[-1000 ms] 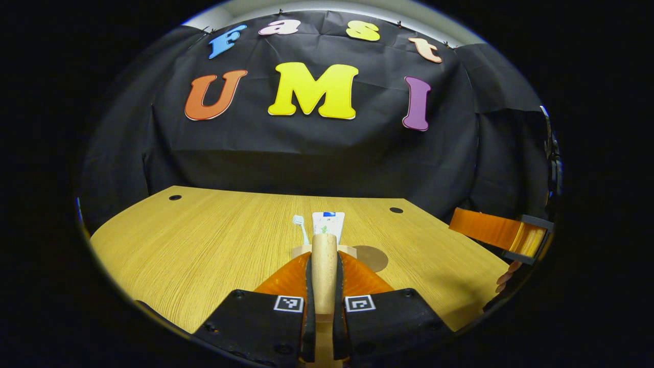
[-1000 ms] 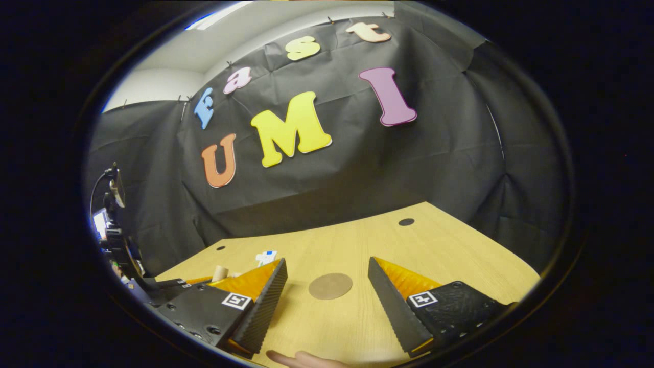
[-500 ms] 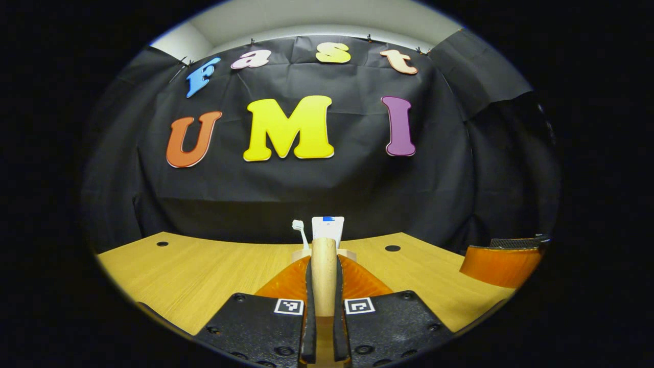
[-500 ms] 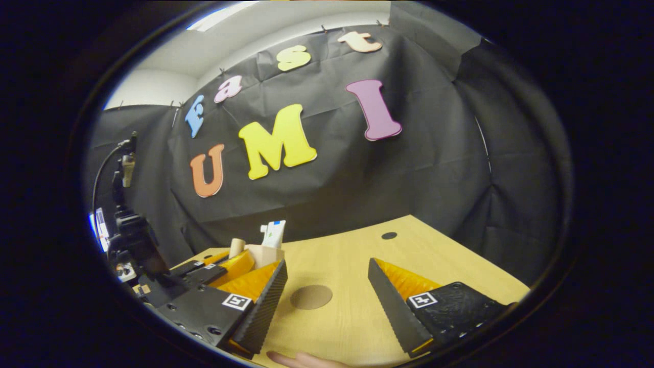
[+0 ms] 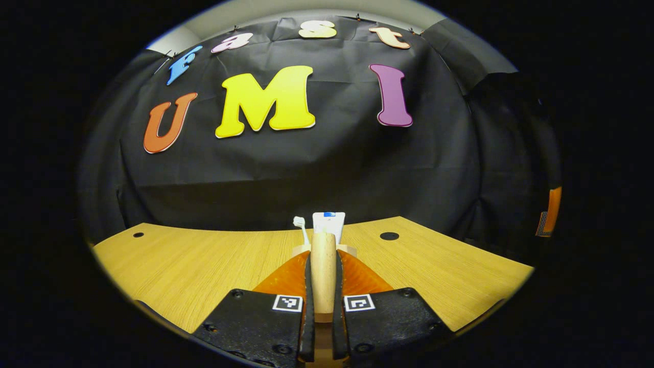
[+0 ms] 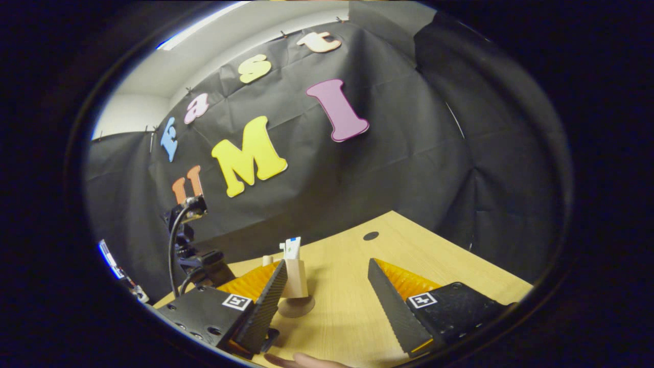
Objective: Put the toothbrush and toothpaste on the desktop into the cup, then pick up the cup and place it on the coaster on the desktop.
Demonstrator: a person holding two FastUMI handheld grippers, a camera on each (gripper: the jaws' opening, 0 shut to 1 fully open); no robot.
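- The left gripper (image 5: 323, 286) still had its fingers (image 5: 308, 306) pressed narrow on the wooden handle (image 5: 323, 271) of the cup (image 5: 349, 250); in the left gripper view the handle stood upright between them, as it had a second earlier.
- In the right gripper view the cup (image 6: 296, 278) was now over the round coaster (image 6: 297, 305), which half a second ago lay bare on the desk (image 6: 347, 317) with the cup held off to its left; I could not tell whether it touched.
- Inside the cup stood the toothbrush (image 5: 300, 227) on the left and the toothpaste (image 5: 328, 223) on the right, both upright.
- The right gripper (image 6: 327, 286) stayed with fingers (image 6: 391, 306) wide apart and nothing between them, near the desk's front edge.
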